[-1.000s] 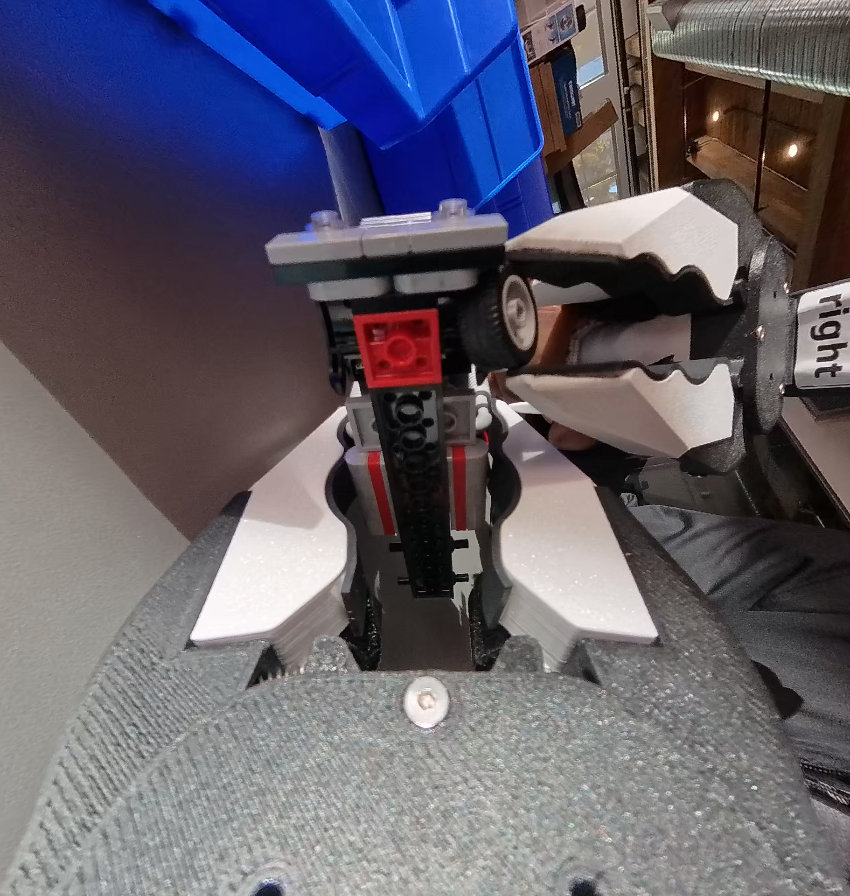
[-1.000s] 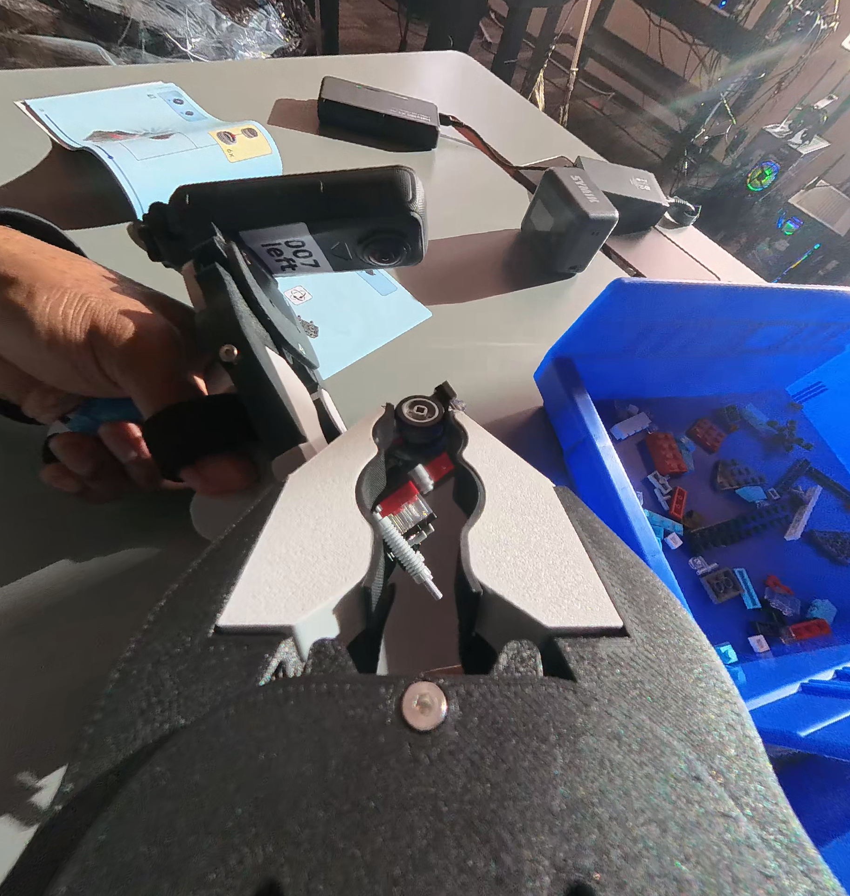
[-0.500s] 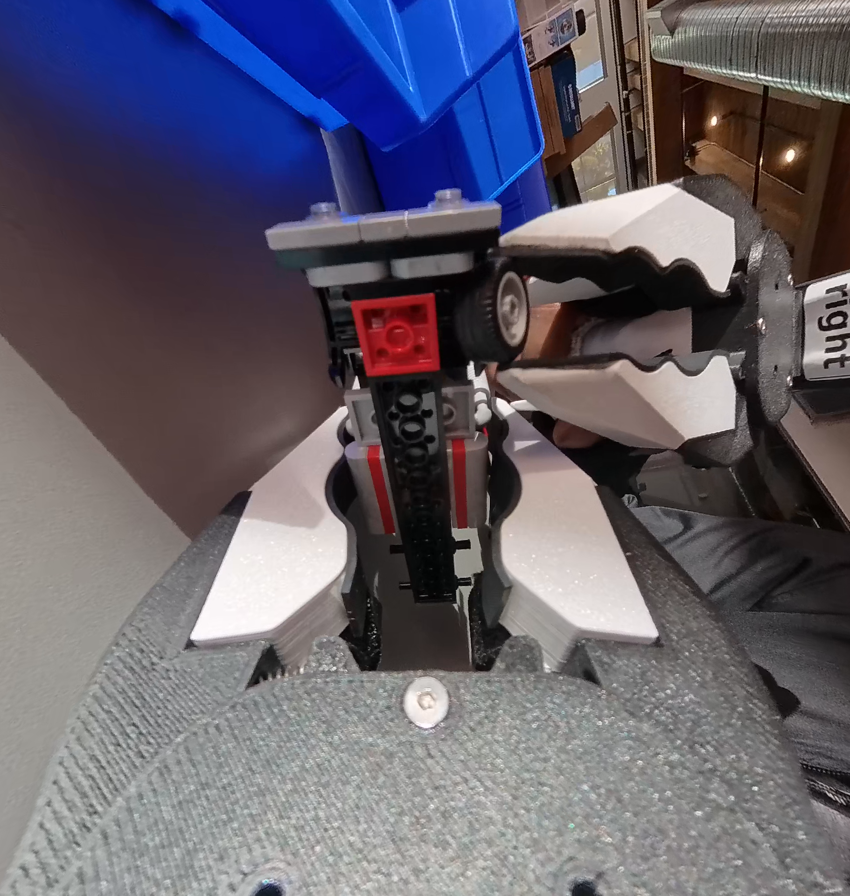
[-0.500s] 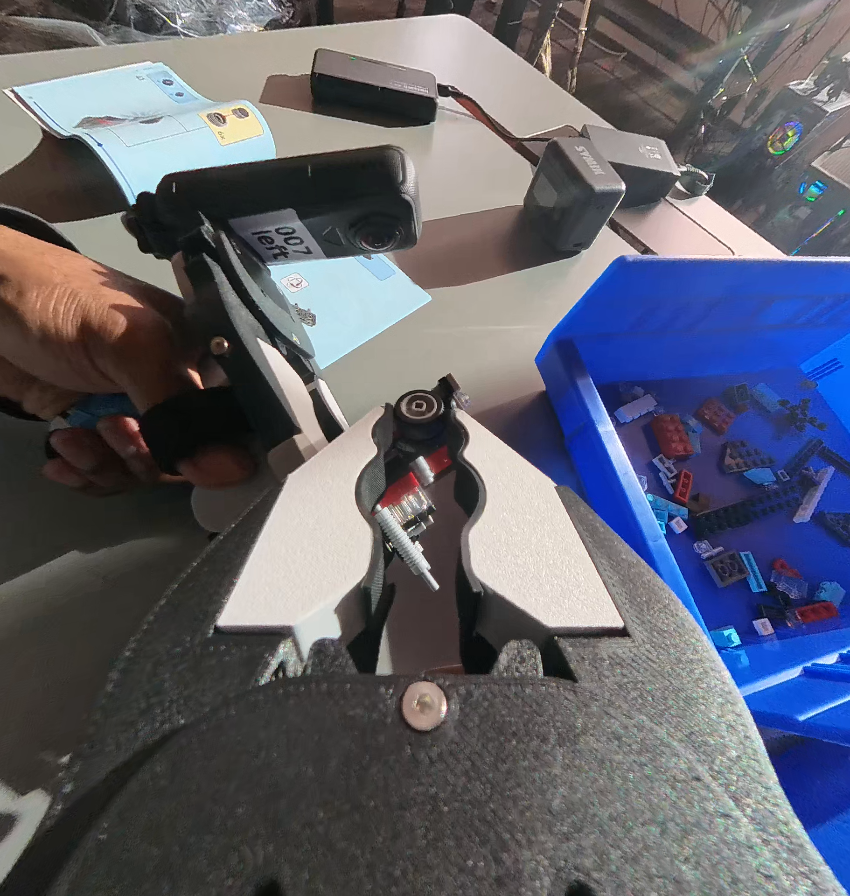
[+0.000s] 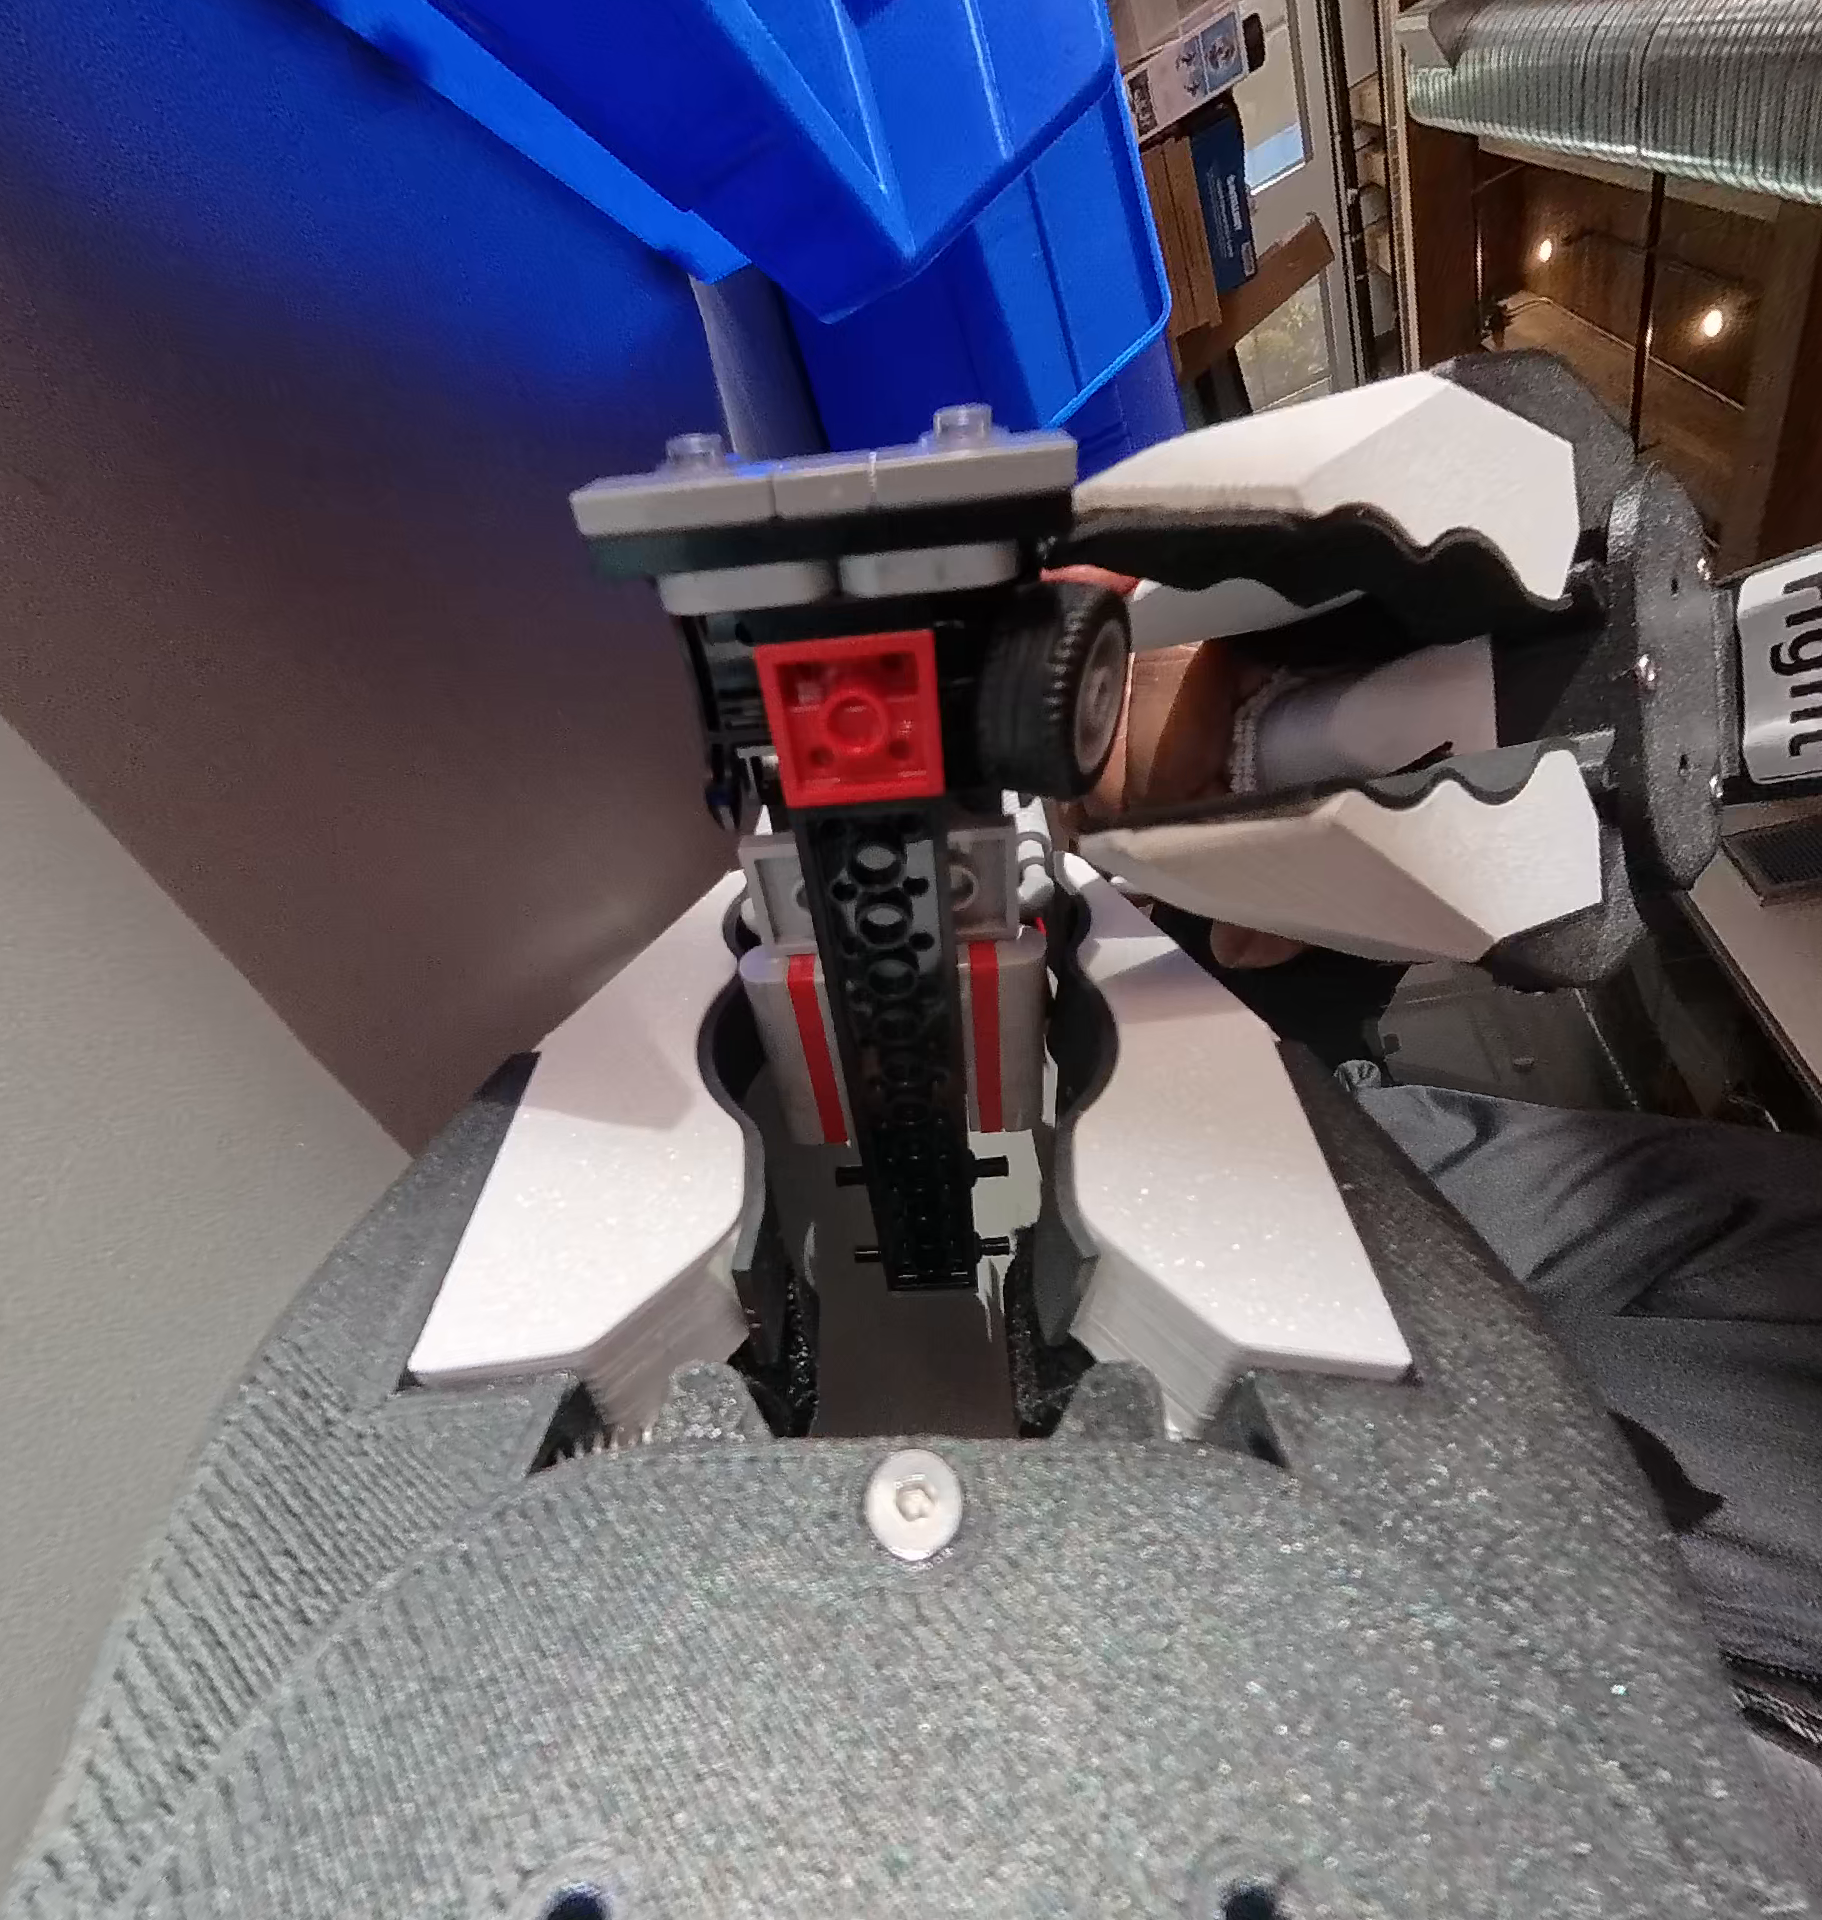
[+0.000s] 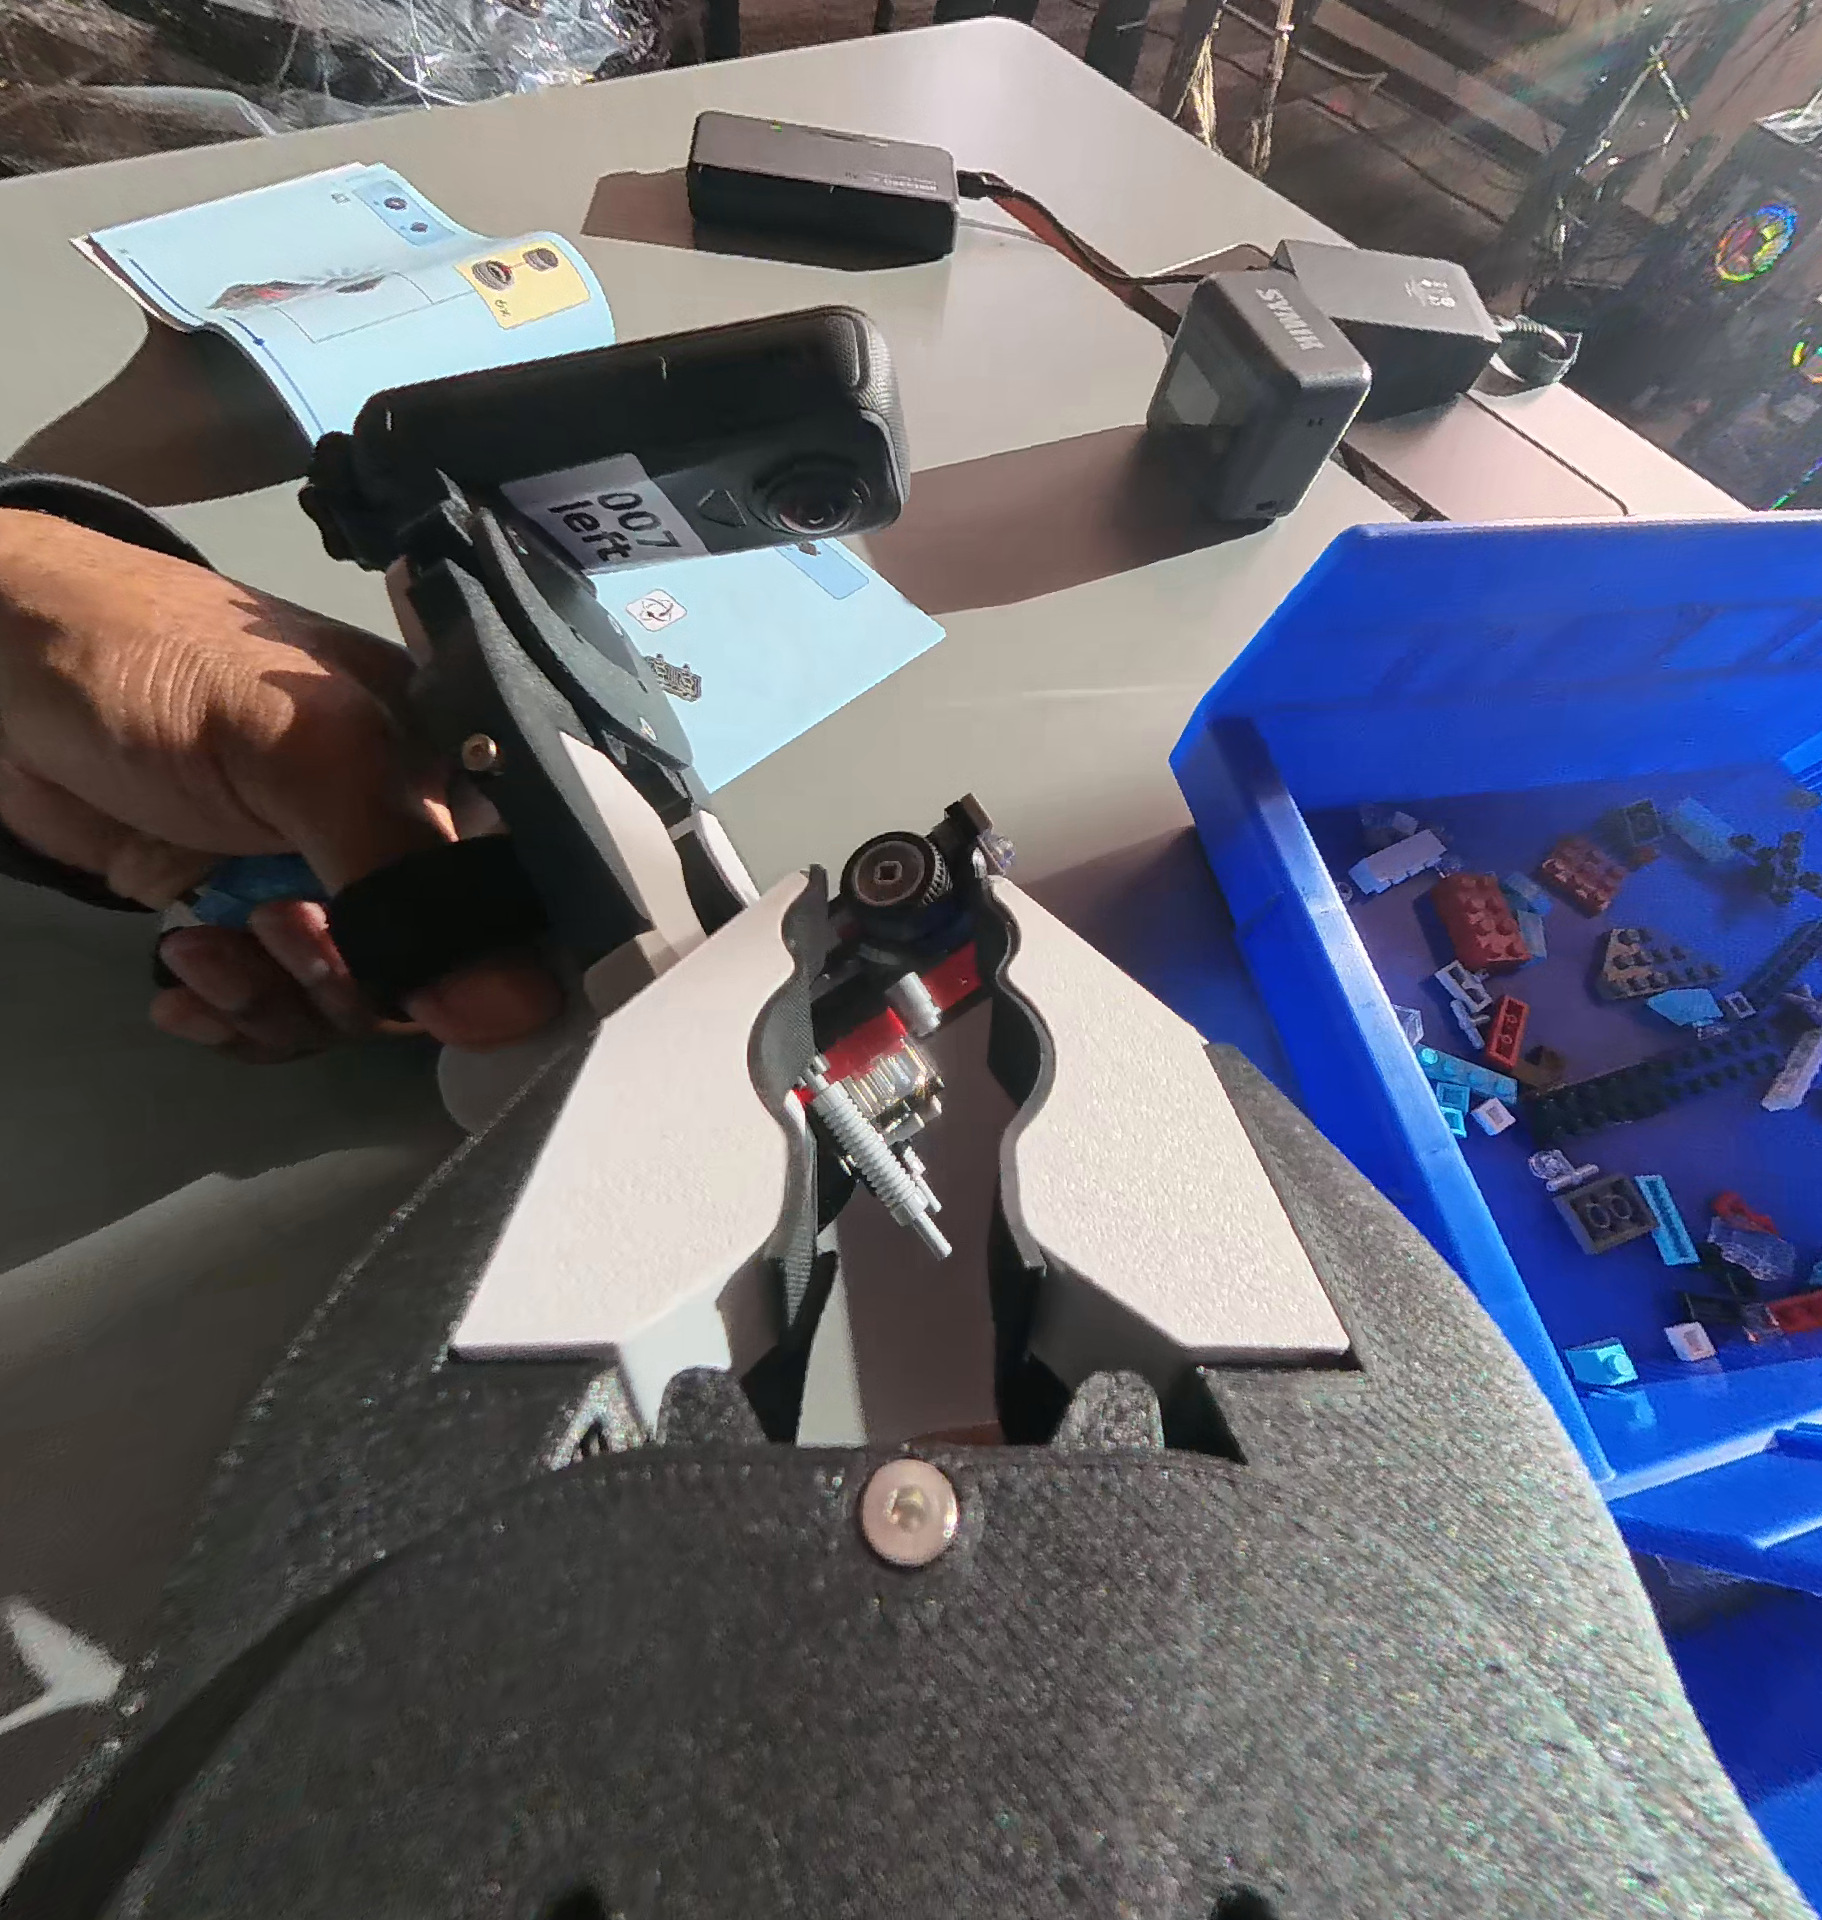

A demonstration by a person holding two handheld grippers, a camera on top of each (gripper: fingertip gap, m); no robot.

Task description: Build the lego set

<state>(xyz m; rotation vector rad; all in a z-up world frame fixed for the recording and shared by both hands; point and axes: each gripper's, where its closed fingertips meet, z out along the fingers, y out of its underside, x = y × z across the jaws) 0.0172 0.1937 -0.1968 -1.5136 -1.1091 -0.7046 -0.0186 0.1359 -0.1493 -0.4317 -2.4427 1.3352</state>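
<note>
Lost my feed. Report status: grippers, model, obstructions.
Left gripper shut on lego model. Right gripper around the wheel at the model's side, grip unclear. Blue bin beside, nothing blocking.

Grey, black and red lego car (image 5: pixel 865 790) upright, black wheel (image 5: pixel 1054 698) alongside, loose bricks (image 6: pixel 1613 1049) in bin

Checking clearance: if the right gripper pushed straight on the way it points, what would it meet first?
The black wheel between the right gripper fingers, already against the lego car; exact contact is unclear.
</note>
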